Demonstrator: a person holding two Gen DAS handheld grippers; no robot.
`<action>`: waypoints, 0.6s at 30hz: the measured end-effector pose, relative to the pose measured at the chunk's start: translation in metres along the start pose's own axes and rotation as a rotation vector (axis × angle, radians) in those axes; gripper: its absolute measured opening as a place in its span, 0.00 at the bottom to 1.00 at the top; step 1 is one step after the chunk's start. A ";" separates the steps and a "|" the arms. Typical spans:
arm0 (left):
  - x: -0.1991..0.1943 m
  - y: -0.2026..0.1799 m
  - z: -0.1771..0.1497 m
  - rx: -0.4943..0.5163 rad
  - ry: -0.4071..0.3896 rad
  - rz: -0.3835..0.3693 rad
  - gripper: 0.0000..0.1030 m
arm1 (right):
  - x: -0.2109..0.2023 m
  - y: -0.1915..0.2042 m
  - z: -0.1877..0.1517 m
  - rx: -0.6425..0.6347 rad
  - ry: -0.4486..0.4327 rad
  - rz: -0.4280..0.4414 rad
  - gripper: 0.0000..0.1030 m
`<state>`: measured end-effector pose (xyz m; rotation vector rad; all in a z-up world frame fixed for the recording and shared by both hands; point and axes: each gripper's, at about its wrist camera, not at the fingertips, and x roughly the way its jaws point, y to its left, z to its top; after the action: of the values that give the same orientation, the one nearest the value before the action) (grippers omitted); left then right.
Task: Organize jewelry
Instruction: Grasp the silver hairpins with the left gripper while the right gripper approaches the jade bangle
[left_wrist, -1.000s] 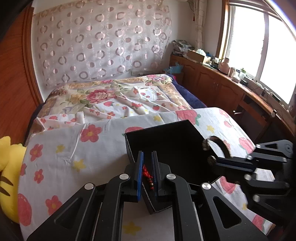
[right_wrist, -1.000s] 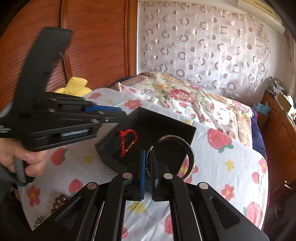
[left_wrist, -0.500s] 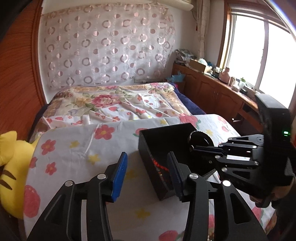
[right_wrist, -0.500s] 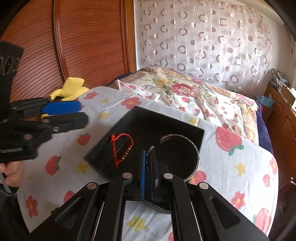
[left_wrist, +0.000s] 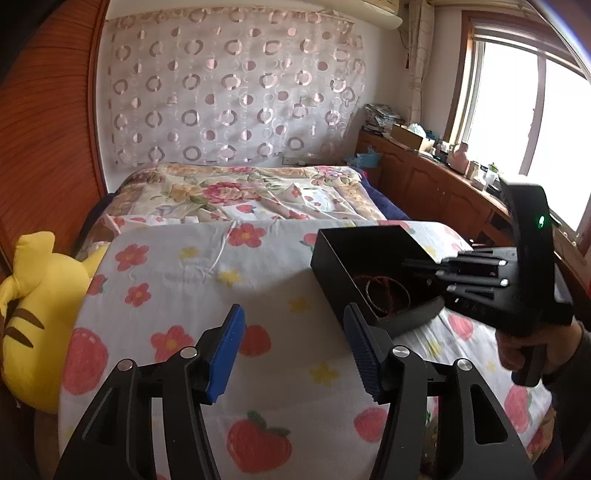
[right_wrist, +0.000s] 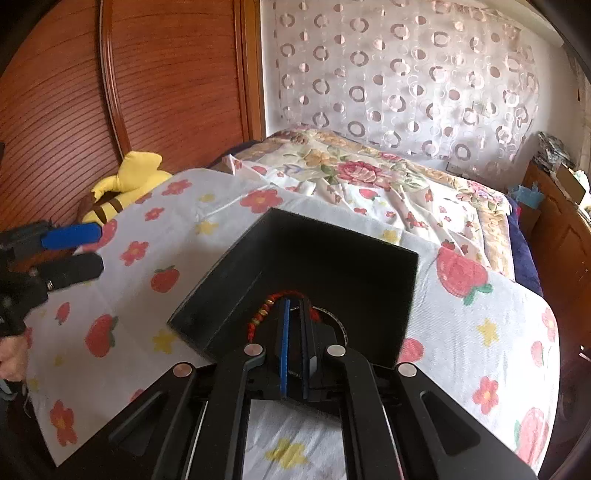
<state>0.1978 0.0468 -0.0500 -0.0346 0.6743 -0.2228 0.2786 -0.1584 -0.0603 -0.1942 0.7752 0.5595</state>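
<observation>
An open black box (left_wrist: 354, 247) (right_wrist: 332, 258) sits on the flowered cloth. A red cord bracelet (right_wrist: 264, 314) lies inside it at the near left; it also shows in the left wrist view (left_wrist: 388, 295). My right gripper (right_wrist: 293, 306) (left_wrist: 424, 269) reaches down into the box with its fingers close together on a thin silver bangle (right_wrist: 338, 319), which shows only as a short arc beside the fingers. My left gripper (left_wrist: 295, 343) is open and empty over the cloth, left of the box; it also shows in the right wrist view (right_wrist: 72, 251).
A yellow plush toy (left_wrist: 33, 306) (right_wrist: 125, 184) lies at the cloth's left edge by the wooden headboard (right_wrist: 92, 92). The floral bedspread (left_wrist: 240, 192) stretches behind. A wooden cabinet (left_wrist: 443, 192) with clutter runs along the window on the right.
My left gripper let go of the red bracelet, opened wide and drew back left, away from the box. My right gripper went lower into the box with the bangle.
</observation>
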 end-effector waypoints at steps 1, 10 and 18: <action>-0.004 -0.002 -0.004 0.004 -0.001 -0.004 0.53 | -0.004 0.000 -0.001 -0.004 -0.007 -0.002 0.06; -0.023 -0.023 -0.034 0.036 0.003 -0.038 0.57 | -0.058 0.009 -0.024 -0.011 -0.064 -0.029 0.06; -0.046 -0.042 -0.068 0.058 0.012 -0.067 0.64 | -0.098 0.022 -0.080 0.008 -0.071 -0.017 0.14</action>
<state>0.1132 0.0185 -0.0705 -0.0006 0.6789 -0.3073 0.1615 -0.2087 -0.0467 -0.1730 0.7056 0.5441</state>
